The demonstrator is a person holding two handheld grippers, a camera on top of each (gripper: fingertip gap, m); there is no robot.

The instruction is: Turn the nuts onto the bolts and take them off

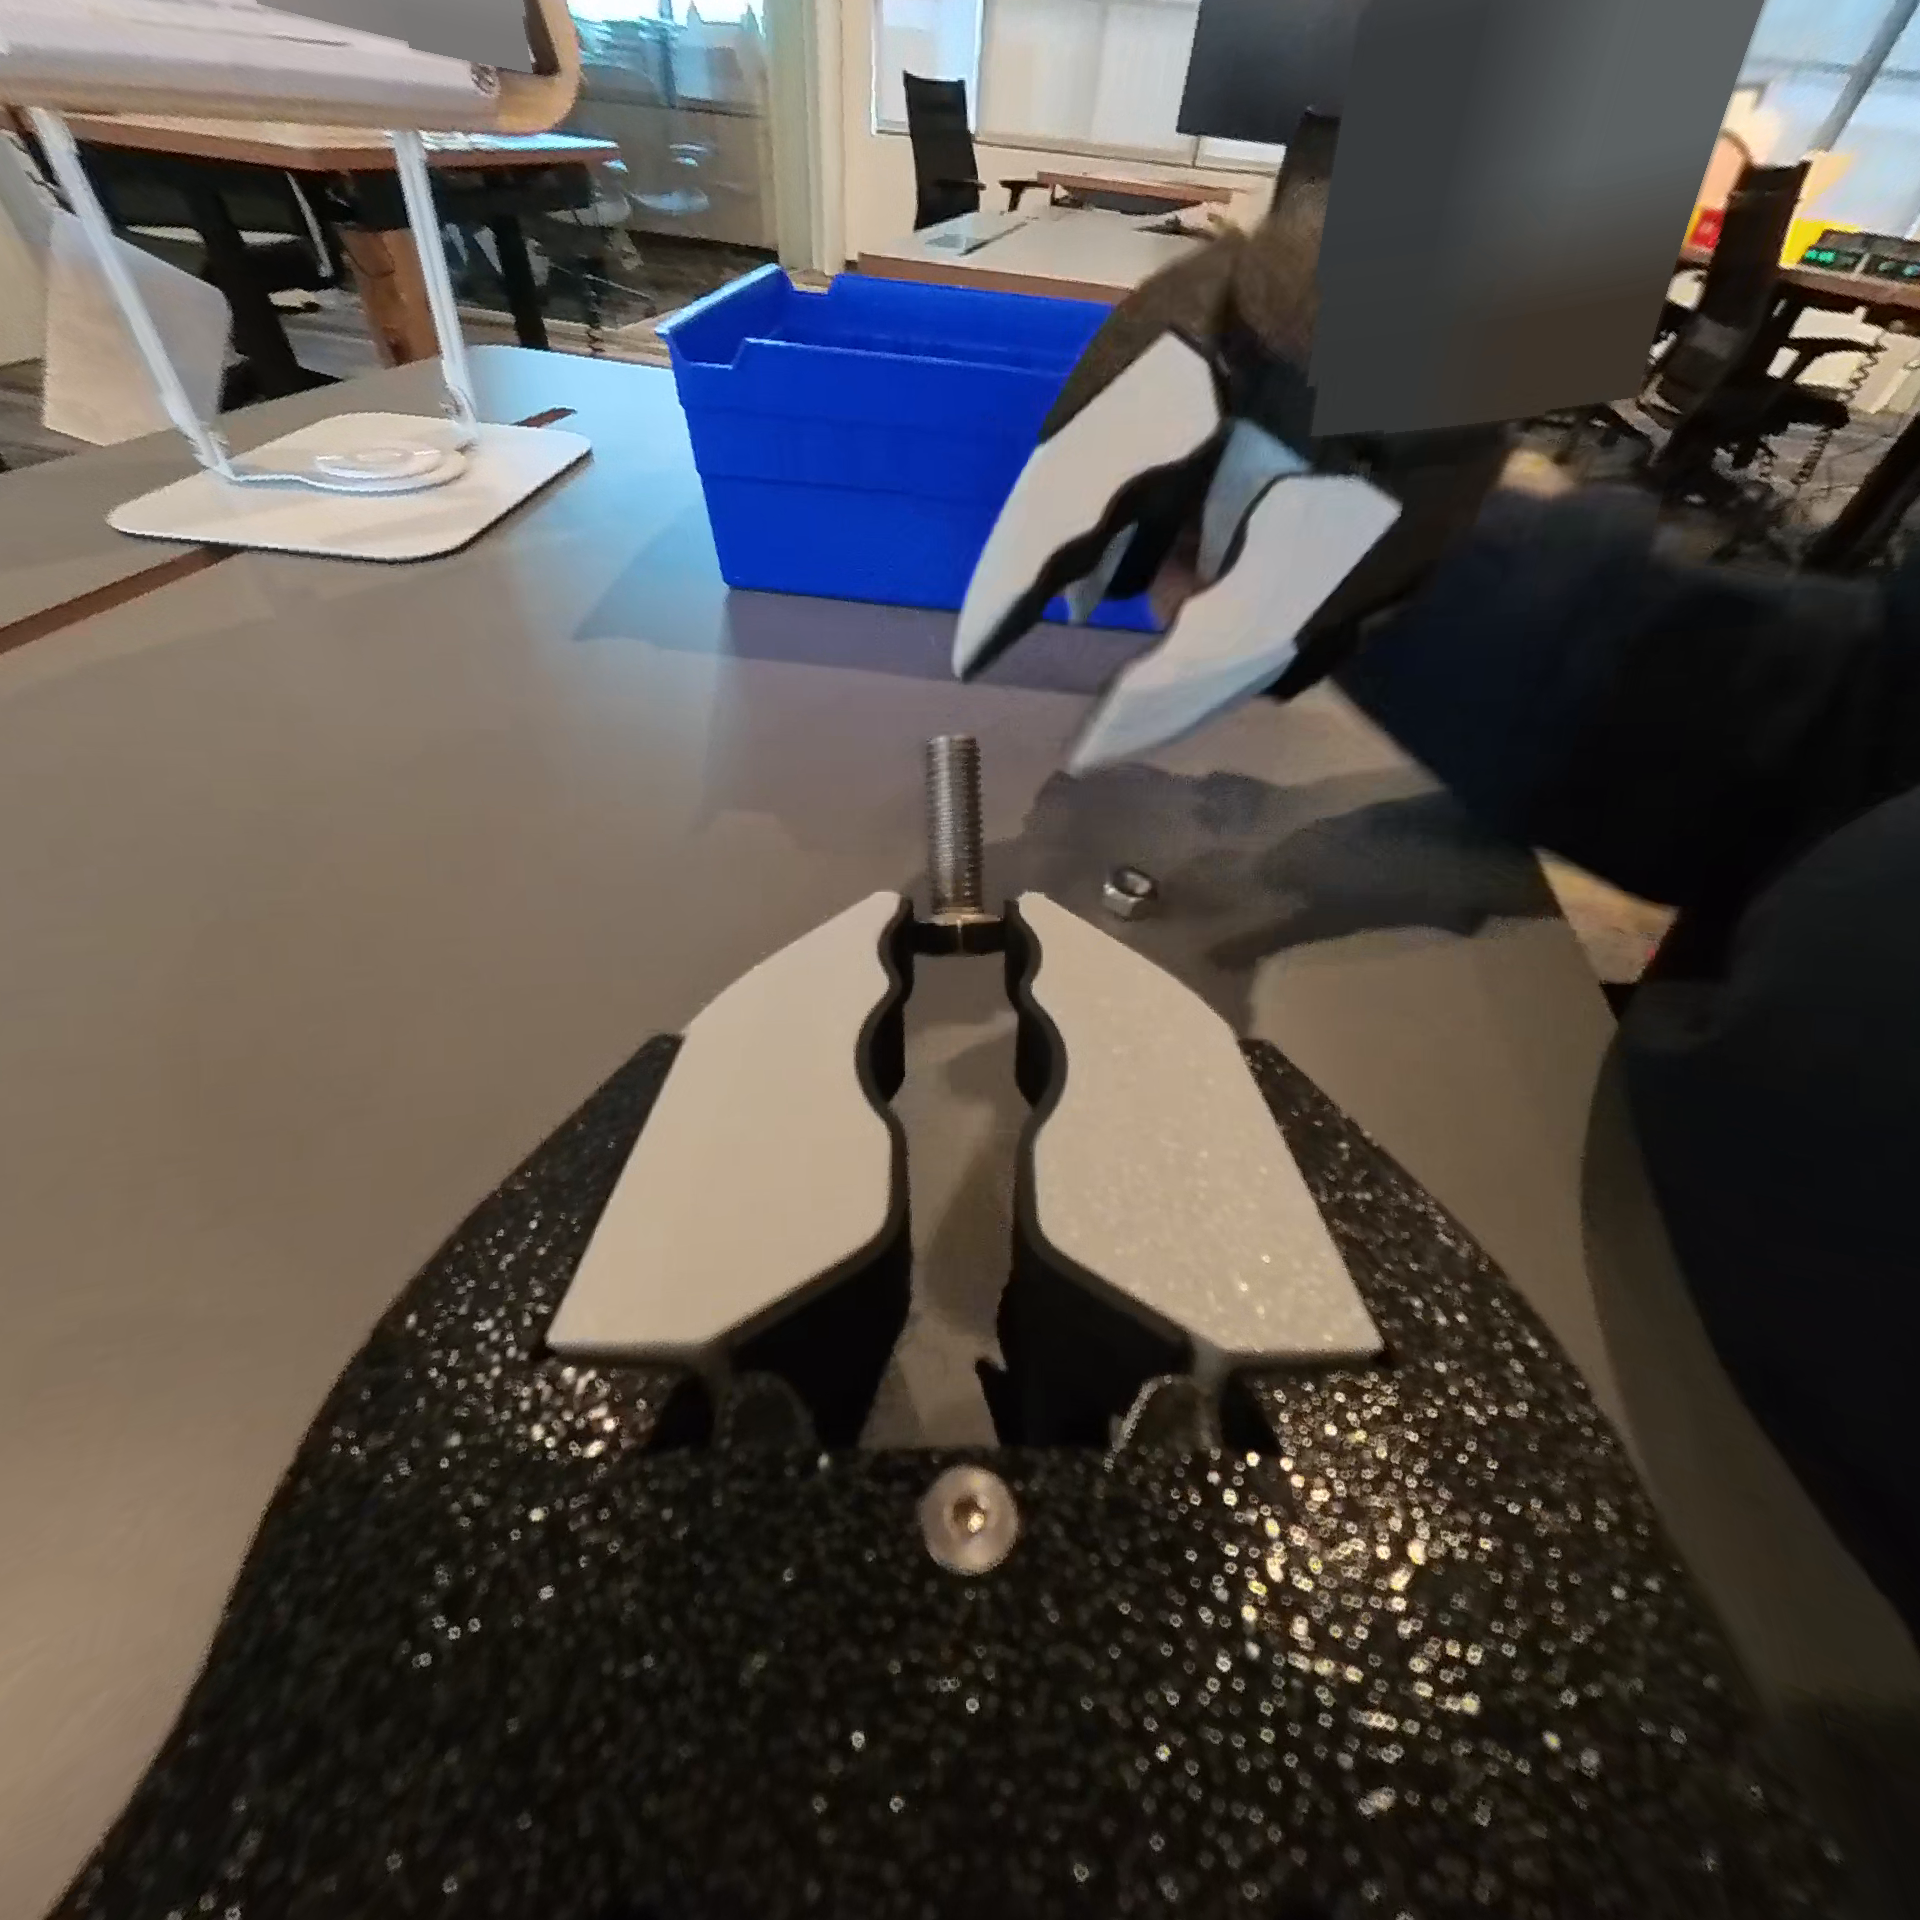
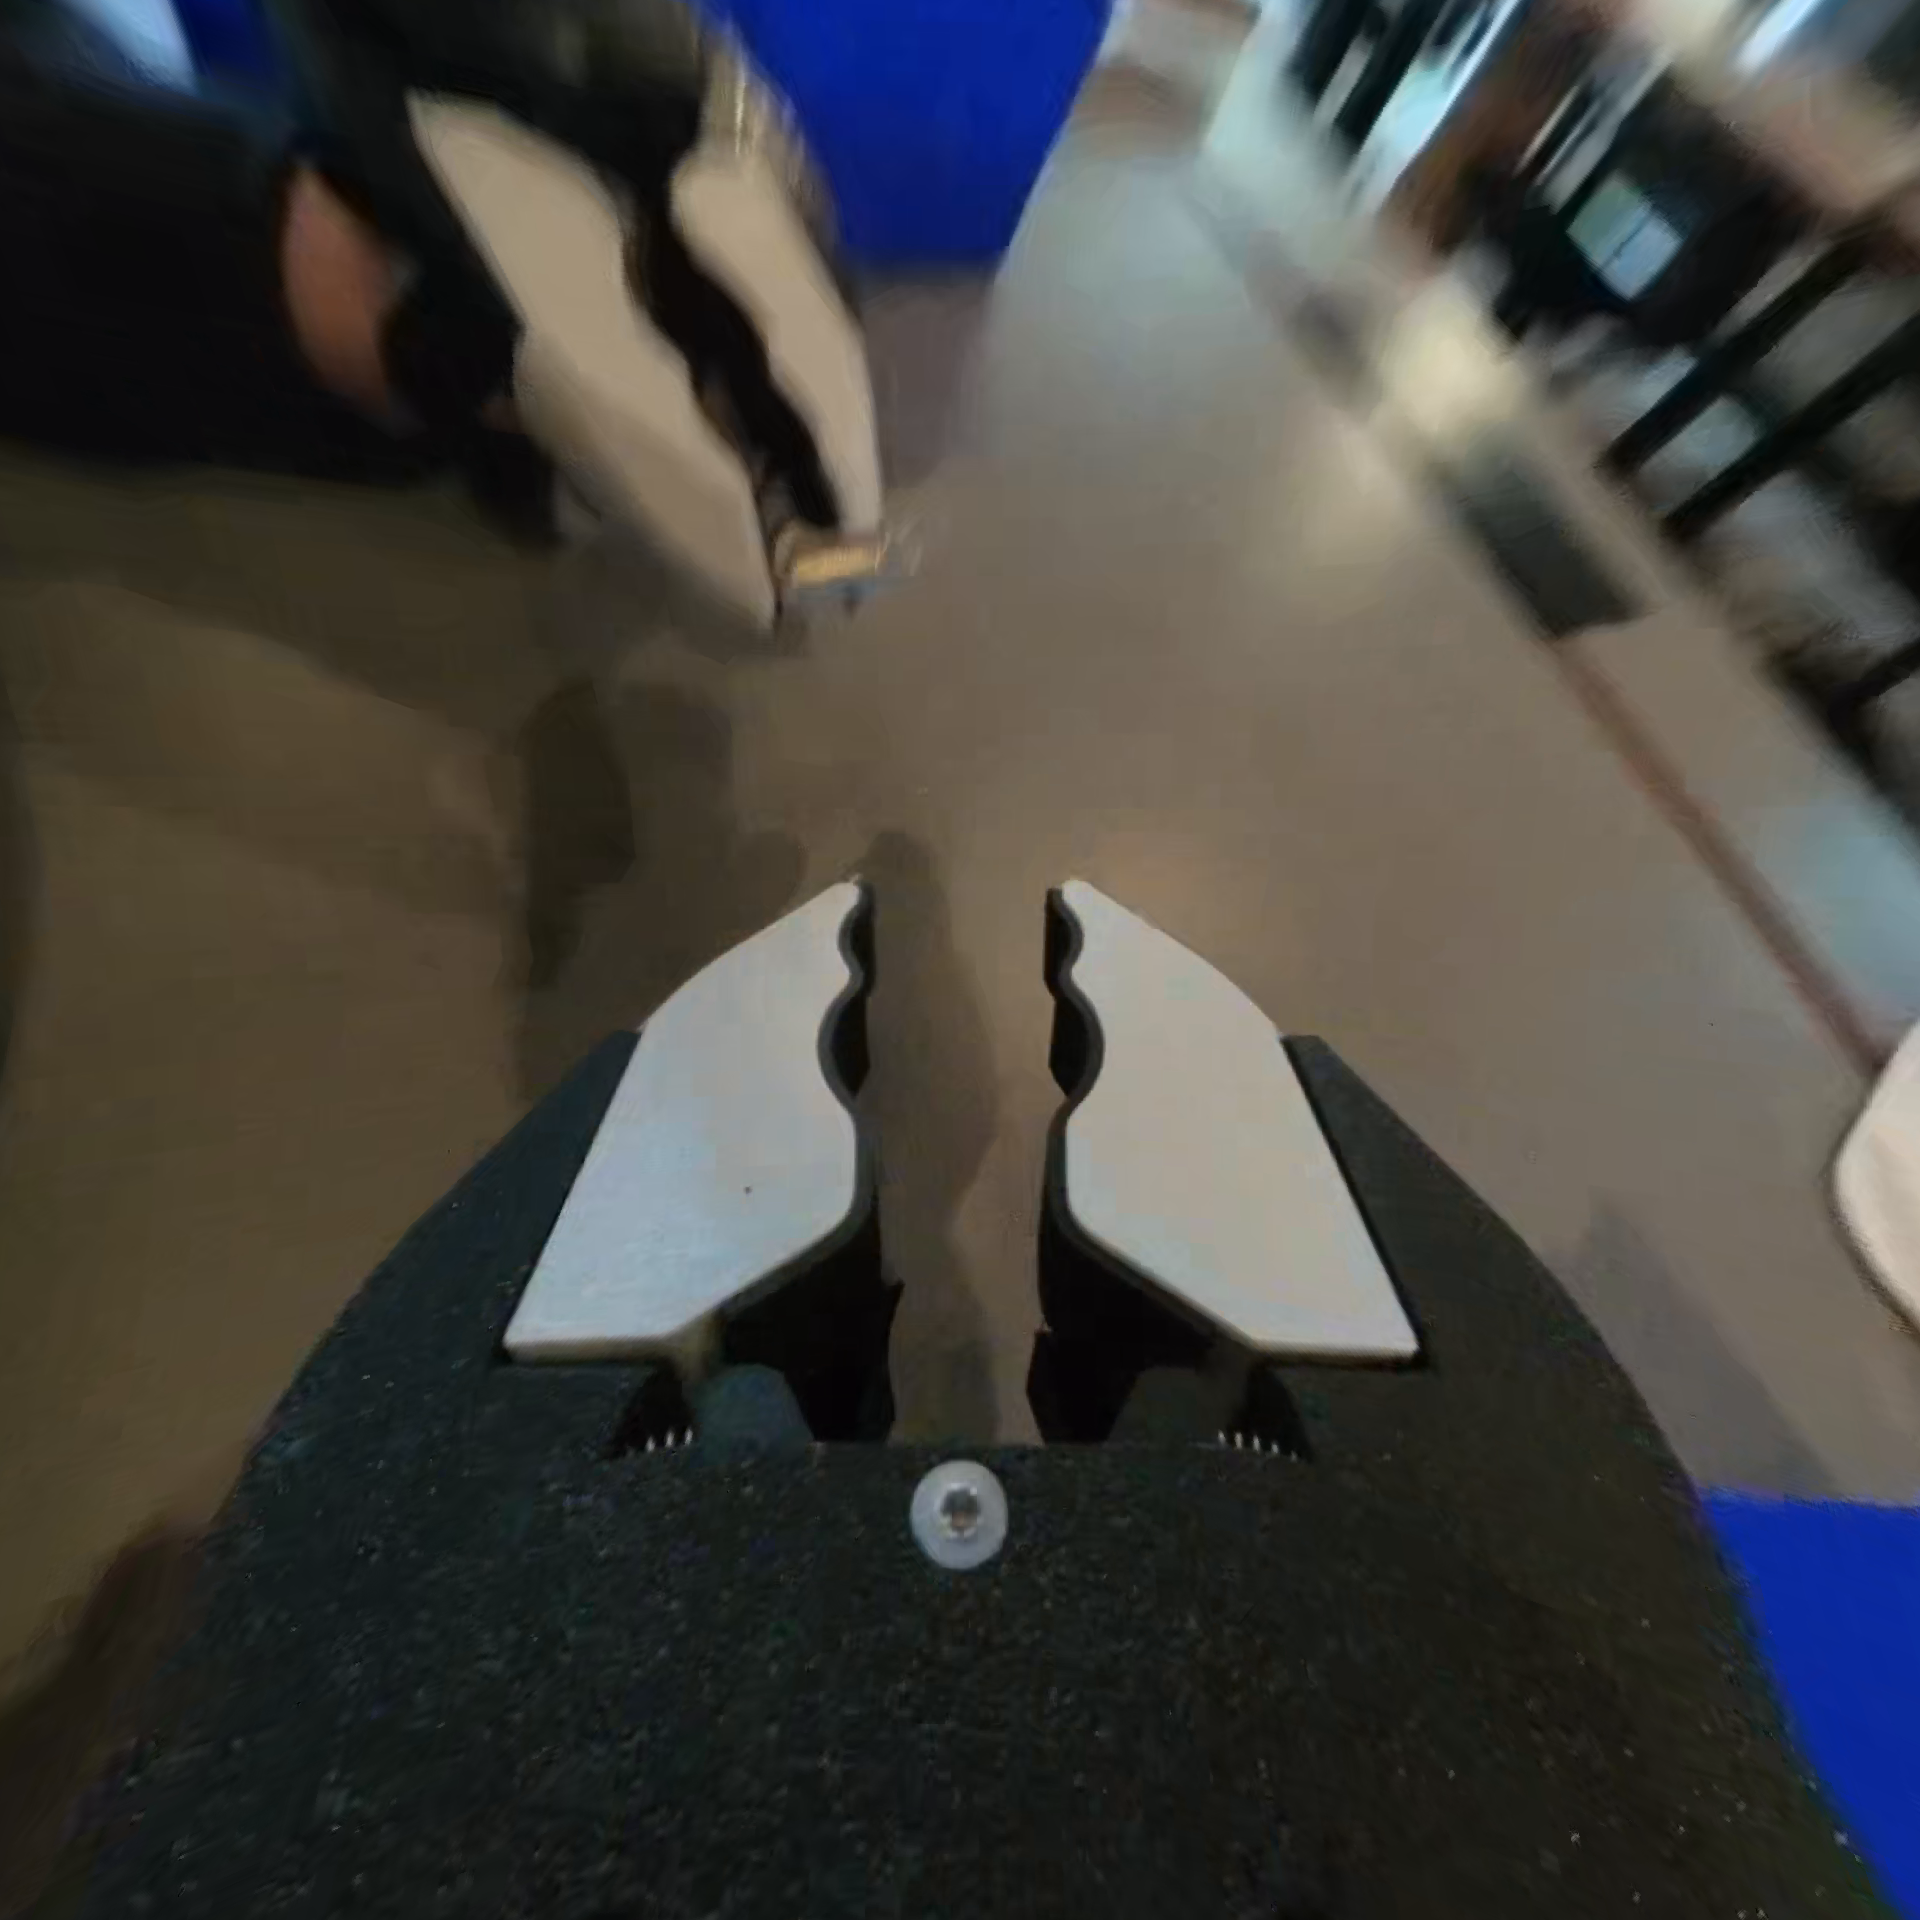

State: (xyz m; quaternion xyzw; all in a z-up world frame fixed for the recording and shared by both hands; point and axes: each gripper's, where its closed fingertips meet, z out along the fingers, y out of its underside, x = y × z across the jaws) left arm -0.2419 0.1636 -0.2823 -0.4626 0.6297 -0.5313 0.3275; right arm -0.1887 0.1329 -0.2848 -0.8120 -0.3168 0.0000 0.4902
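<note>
My left gripper [image 1: 958,914] is shut on the head of a steel bolt [image 1: 954,821], which stands upright on the grey table with its threaded shaft pointing up. A small steel nut [image 1: 1130,891] lies on the table just right of the bolt. My right gripper [image 1: 1023,717] hovers open and empty above and to the right of the bolt, tips pointing down-left. In the blurred right wrist view my right gripper [image 2: 956,899] is open over bare table, and the left gripper [image 2: 821,561] with the bolt [image 2: 831,566] shows at upper left.
A blue plastic bin [image 1: 883,457] stands on the table behind the bolt. A white stand with a clear frame [image 1: 353,488] sits at the back left. A person's dark sleeve [image 1: 1662,707] fills the right side. Desks and chairs stand beyond the table.
</note>
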